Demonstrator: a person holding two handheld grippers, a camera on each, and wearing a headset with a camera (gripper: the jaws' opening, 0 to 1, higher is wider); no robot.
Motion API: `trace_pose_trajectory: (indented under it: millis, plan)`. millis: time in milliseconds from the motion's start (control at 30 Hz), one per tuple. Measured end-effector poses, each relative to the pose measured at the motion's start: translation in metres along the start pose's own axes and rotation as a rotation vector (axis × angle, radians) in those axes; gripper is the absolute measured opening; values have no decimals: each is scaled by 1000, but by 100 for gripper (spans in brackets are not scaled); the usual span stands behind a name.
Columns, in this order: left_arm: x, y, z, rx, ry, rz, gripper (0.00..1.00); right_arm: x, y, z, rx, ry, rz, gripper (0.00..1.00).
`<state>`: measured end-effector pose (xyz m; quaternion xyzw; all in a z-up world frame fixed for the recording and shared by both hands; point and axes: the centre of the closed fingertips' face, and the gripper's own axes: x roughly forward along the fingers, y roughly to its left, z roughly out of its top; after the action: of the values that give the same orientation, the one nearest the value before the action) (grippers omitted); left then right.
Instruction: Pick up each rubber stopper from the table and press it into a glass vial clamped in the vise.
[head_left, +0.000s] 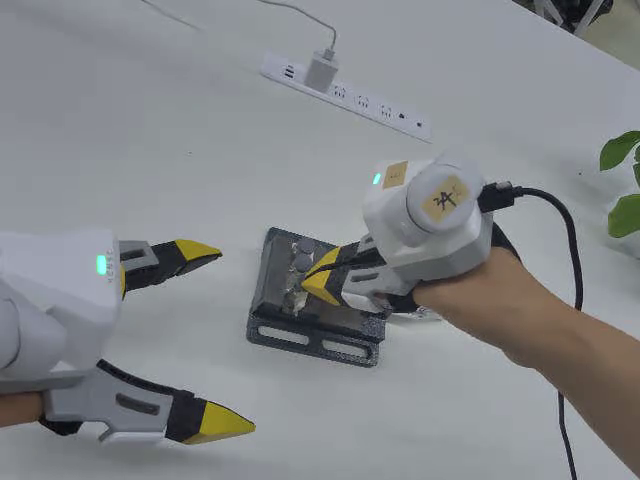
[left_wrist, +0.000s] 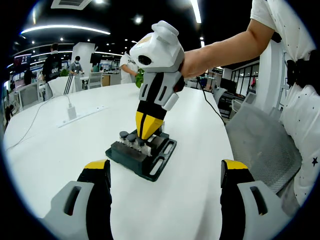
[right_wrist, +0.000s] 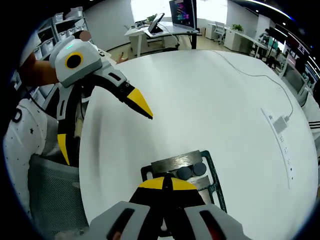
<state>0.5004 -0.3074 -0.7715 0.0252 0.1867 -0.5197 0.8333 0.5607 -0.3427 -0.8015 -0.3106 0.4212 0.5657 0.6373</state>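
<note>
A dark vise (head_left: 330, 345) on the white table clamps a short row of glass vials (head_left: 299, 263) with grey rubber stoppers. My right gripper (head_left: 308, 288) points down at the row with its jaws shut, tips against one vial; what lies under the tips is hidden. In the right gripper view its yellow tips (right_wrist: 165, 184) meet just before two stoppered vials (right_wrist: 192, 171) in the vise (right_wrist: 175, 161). My left gripper (head_left: 225, 340) hangs open and empty left of the vise. From the left gripper view, the right gripper (left_wrist: 144, 134) stands over the vise (left_wrist: 150, 162), beyond my open jaws.
A white power strip (head_left: 350, 97) with a plugged charger (head_left: 322, 72) lies at the back of the table. The right gripper's black cable (head_left: 560, 215) trails right. Green leaves (head_left: 625, 180) show at the right edge. A grey mesh chair (left_wrist: 265, 145) stands beside the table.
</note>
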Motion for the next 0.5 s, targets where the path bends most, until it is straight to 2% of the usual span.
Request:
trace_pose_trajectory:
  millis: [300,500]
  plan:
    - [2,0,2,-1,-10,-2,90,1,1,-1,9,13,0,0]
    - [2,2,1,-4,-11,5,90,1,1,0,-15,25,-9,0]
